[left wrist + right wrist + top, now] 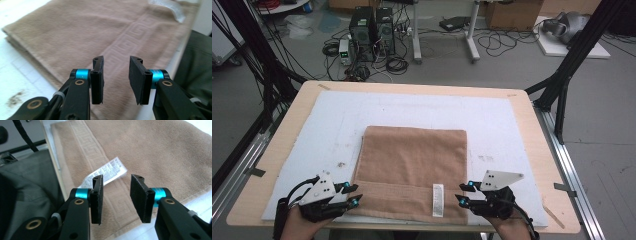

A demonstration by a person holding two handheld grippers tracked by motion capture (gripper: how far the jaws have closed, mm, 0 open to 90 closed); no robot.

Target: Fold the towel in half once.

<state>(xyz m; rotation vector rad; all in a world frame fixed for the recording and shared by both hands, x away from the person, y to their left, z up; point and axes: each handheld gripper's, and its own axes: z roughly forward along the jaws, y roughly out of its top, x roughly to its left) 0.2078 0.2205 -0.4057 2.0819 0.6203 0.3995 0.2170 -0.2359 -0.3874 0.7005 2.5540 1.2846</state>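
A folded tan towel (412, 170) lies flat on the white mat (412, 110), with a white care label (438, 200) near its front edge. My left gripper (353, 194) hovers at the towel's front left corner, jaws open and pointing right. In the left gripper view the towel (75, 32) lies just under the left gripper (116, 75), with nothing between the pads. My right gripper (464, 192) sits at the towel's front right corner, jaws open and pointing left. In the right gripper view the right gripper (116, 195) stands over the towel (150, 152), close to the label (107, 171).
The mat covers most of a wooden table (532, 150), whose front edge runs just below the towel. Dark clothing (197, 65) of the person is close behind that edge. Computer towers (372, 30), cables and boxes stand on the floor beyond the table.
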